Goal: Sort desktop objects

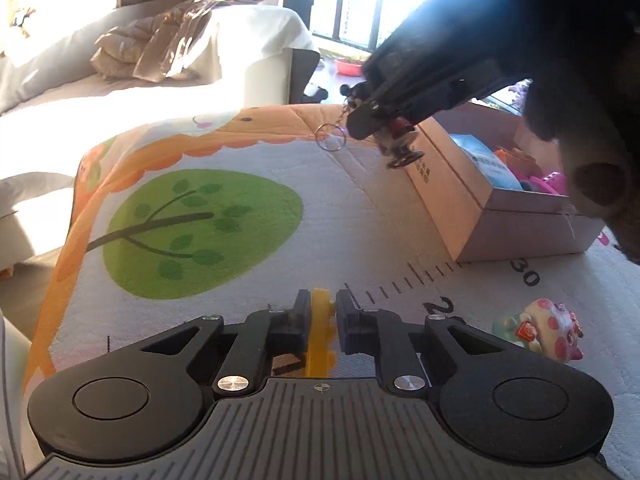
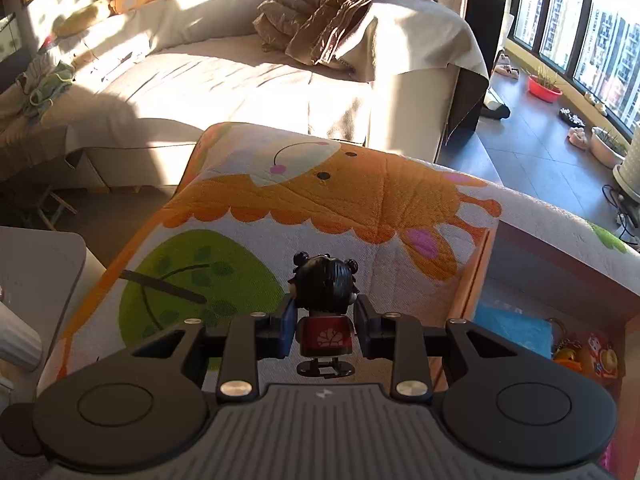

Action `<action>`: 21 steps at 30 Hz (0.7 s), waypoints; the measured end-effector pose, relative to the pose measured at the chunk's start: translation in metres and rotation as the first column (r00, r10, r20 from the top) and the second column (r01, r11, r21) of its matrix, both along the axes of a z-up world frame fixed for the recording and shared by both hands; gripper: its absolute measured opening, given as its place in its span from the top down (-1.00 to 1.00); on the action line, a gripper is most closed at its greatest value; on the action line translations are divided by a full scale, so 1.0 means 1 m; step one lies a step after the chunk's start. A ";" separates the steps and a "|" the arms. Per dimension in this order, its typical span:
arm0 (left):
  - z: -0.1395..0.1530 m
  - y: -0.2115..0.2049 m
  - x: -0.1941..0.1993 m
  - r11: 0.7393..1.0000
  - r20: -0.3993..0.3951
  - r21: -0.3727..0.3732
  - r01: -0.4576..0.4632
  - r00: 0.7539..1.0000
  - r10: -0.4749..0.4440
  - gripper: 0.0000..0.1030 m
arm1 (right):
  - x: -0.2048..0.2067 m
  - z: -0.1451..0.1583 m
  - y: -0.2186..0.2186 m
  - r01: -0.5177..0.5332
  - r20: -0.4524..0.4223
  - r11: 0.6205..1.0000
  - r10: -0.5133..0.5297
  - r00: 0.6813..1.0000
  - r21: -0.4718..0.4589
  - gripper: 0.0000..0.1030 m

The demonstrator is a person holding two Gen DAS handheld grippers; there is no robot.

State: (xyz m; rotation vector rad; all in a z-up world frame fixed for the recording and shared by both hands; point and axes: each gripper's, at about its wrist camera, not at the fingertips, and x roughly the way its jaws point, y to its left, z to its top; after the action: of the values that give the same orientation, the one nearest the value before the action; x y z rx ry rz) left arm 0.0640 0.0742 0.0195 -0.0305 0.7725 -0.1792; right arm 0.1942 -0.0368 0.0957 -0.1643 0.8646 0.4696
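1. Desktop objects lie spread over a printed play mat [image 1: 248, 152] that shows a green tree, an orange scalloped border and a ruler scale.
2. The left gripper [image 1: 323, 312] is clamped on a flat yellow plastic piece [image 1: 320, 332], which stands on edge between its black pads, low over the mat near the ruler marks.
3. The right gripper [image 2: 323, 320] has its pads against the sides of a small black-haired doll figure [image 2: 325, 300] in a red top. The figure is upright, with its back to the right wrist camera and its black feet below the pads.
4. In the left wrist view that same figure hangs in the right gripper [image 1: 384, 132] above the near rim of the cardboard box [image 1: 452, 196], and a metal key ring [image 1: 331, 136] dangles from it on a short chain.
5. The cardboard box sits on the mat to the right. It holds a blue packet [image 1: 488, 160] and pink and orange items.
6. A pale spotted toy animal [image 1: 548, 328] lies on the mat, right of the left gripper and apart from it.
7. A sofa [image 2: 240, 80] with a brown padded jacket [image 2: 340, 12] on it stands behind the mat.
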 end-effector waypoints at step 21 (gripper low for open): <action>0.024 -0.081 -0.047 0.981 0.067 0.015 0.194 0.979 -0.195 -0.10 | -0.119 -0.071 -0.187 0.274 -0.031 0.955 -0.272 0.962 0.111 0.00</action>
State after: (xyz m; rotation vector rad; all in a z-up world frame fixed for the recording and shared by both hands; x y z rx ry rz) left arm 0.0171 -0.0063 0.0433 0.0591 0.7078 -0.3616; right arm 0.0747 -0.2240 0.0242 0.0648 0.8576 0.2606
